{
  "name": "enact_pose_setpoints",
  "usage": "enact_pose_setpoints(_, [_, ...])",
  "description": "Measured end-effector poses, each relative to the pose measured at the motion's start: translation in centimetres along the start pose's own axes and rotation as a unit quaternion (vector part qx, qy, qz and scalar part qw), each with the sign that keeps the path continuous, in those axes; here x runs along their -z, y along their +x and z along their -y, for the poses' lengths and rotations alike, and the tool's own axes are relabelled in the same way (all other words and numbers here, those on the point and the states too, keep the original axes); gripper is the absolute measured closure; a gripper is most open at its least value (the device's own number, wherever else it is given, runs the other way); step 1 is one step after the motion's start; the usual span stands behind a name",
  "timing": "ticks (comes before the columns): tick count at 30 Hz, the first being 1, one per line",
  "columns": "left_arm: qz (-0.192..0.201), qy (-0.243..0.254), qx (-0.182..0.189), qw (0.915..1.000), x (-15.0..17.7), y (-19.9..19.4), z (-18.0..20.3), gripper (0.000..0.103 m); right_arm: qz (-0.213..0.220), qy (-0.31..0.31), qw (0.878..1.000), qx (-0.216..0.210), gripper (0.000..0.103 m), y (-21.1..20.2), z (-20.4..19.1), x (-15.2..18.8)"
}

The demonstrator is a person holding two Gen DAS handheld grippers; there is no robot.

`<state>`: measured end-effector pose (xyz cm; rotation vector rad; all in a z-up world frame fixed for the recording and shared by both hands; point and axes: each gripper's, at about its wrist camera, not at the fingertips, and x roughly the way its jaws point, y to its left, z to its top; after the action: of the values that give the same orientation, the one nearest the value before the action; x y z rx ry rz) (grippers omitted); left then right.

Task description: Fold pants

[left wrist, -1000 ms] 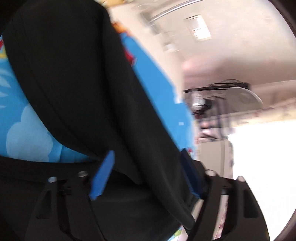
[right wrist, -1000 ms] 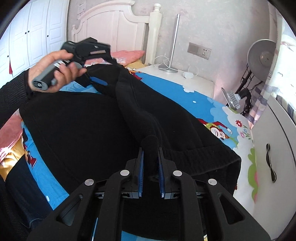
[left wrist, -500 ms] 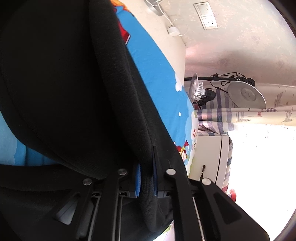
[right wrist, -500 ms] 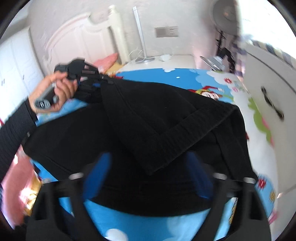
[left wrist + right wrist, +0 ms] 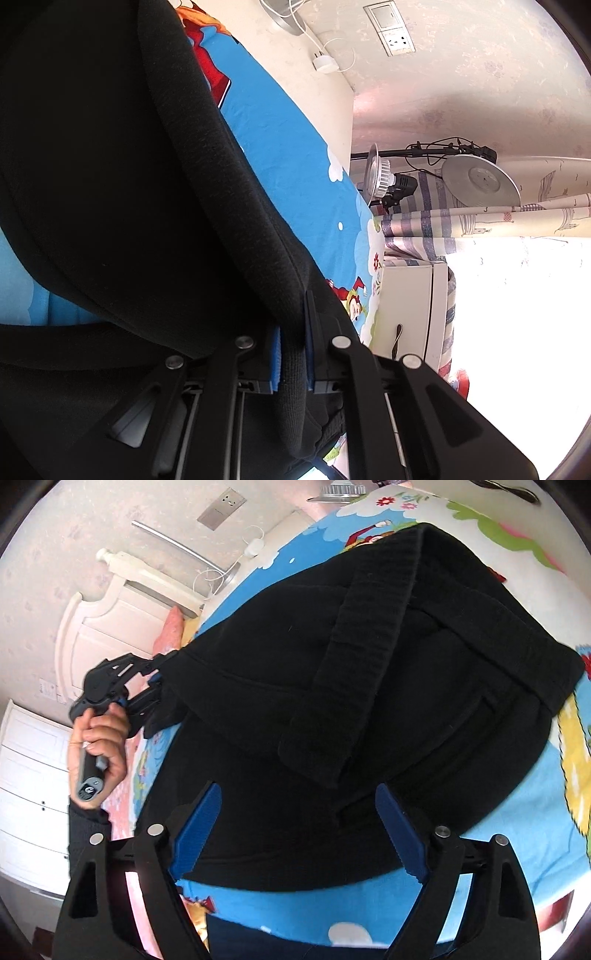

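At the left, the left gripper [image 5: 157,690] is clamped on a rolled edge of the black pants [image 5: 369,686], which lie folded over on the blue cartoon bedsheet [image 5: 524,812]. The right gripper [image 5: 299,827] hovers just in front of them, fingers spread wide and holding nothing.

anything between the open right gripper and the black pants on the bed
Nothing visible. The right gripper hangs open directly over the black pants, with only air between. The left gripper is already clamped on a fabric edge.
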<state>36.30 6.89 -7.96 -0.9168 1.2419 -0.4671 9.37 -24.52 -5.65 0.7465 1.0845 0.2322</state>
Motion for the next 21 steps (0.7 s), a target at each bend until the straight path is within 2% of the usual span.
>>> enact_pose_setpoints(5, [0.000, 0.001, 0.002, 1.0000, 0.0, 0.0, -0.1, 0.094, 0.008, 0.032, 0.999, -0.001, 0.031, 0.6, 1.1, -0.8])
enact_pose_setpoints(7, [0.000, 0.004, 0.002, 1.0000, 0.0, 0.0, 0.1, 0.093, 0.005, 0.047, 0.999, -0.005, 0.039, 1.0, 1.5, -1.3])
enact_pose_setpoints(9, [0.002, 0.008, 0.003, 1.0000, 0.0, -0.1, 0.2, 0.093, 0.010, 0.055, 0.998, -0.002, 0.064, 1.3, 1.8, -1.9])
enact_pose_setpoints(12, [0.004, 0.016, 0.000, 0.9999, 0.2, -0.4, 0.6, 0.094, 0.031, 0.038, 0.999, -0.006, 0.087, 0.7, 1.3, -2.6])
enact_pose_setpoints(15, [0.004, 0.024, -0.002, 0.9997, 0.4, -1.0, 0.9, 0.094, 0.055, 0.022, 0.998, -0.010, 0.093, -0.7, 1.3, -3.5])
enact_pose_setpoints(21, [0.019, 0.048, -0.009, 0.9986, 1.8, -3.8, 2.3, 0.094, 0.090, -0.002, 0.996, -0.013, 0.094, -3.7, 0.6, -6.0])
